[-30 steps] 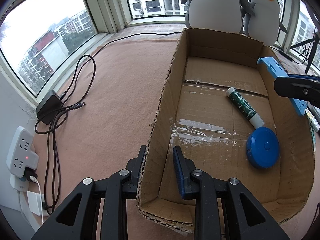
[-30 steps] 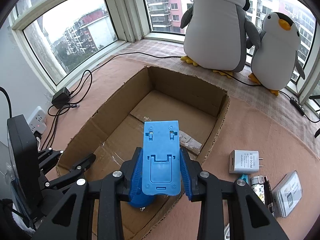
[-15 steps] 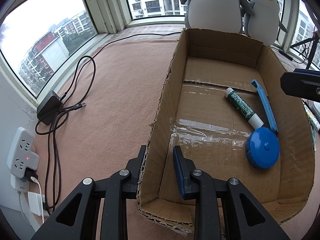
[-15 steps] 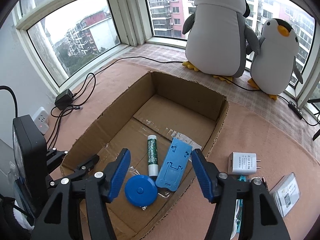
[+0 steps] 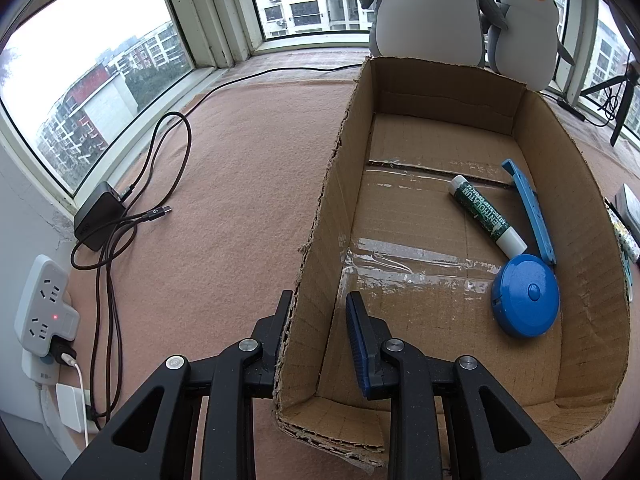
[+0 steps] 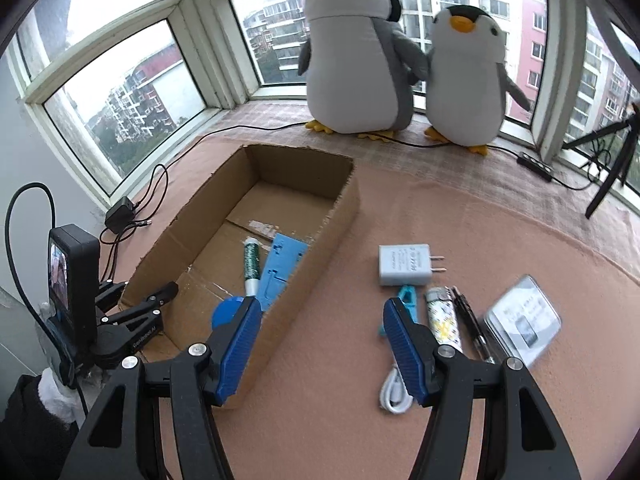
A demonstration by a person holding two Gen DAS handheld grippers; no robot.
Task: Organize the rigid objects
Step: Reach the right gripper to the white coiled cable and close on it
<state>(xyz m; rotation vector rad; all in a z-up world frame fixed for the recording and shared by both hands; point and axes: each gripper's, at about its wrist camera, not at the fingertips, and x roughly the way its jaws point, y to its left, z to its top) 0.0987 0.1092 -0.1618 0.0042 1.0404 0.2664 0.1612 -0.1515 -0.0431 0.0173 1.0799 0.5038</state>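
Note:
My left gripper (image 5: pixel 320 304) is shut on the left wall of the open cardboard box (image 5: pixel 560 184), one finger inside and one outside. On the box floor lie a green tube (image 5: pixel 482 212), a blue phone stand (image 5: pixel 528 212) leaning against the right wall, and a round blue tape measure (image 5: pixel 524 300). My right gripper (image 6: pixel 322 308) hangs open with nothing in it, above the box's (image 6: pixel 340 216) right wall and the mat. To its right lie a white charger (image 6: pixel 404 270), a teal clip (image 6: pixel 406 294), a lighter (image 6: pixel 442 318), a pen (image 6: pixel 470 320) and a clear case (image 6: pixel 522 320).
Two plush penguins (image 6: pixel 360 68) stand on the sill behind the box. A white cable (image 6: pixel 394 394) is coiled by the right fingers. A power strip (image 5: pixel 44 312), a black adapter (image 5: pixel 98 216) and looped cords lie left of the box. A tripod (image 6: pixel 612 168) stands far right.
The right gripper opened and dropped the blue phone stand into the box, then swung right toward the loose items and left the left wrist view. The left gripper kept its hold.

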